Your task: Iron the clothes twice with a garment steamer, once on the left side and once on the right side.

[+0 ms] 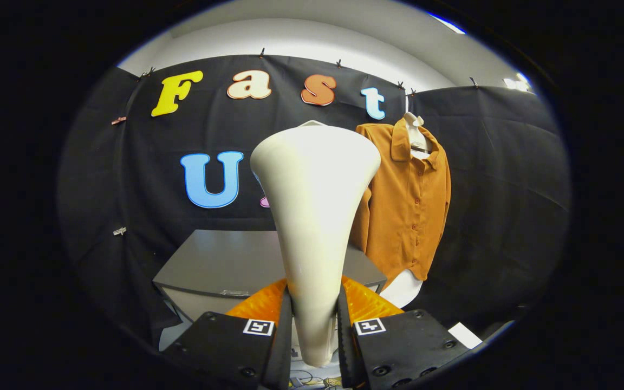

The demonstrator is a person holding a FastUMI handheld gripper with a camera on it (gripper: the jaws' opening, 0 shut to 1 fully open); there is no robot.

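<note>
Right now the gripper (314,325) has both fingers pressed on the narrow handle of one white garment steamer (314,216), whose wide head rises ahead. One brown shirt (409,206) hangs beyond it against the black wall, well apart, with open room between. One grey table (225,260) stands below, its near edge just ahead of the fingers.

The gripper (314,319) fingers clamp the upright white garment steamer (314,206), the brown shirt (409,206) hanging beyond them.
</note>
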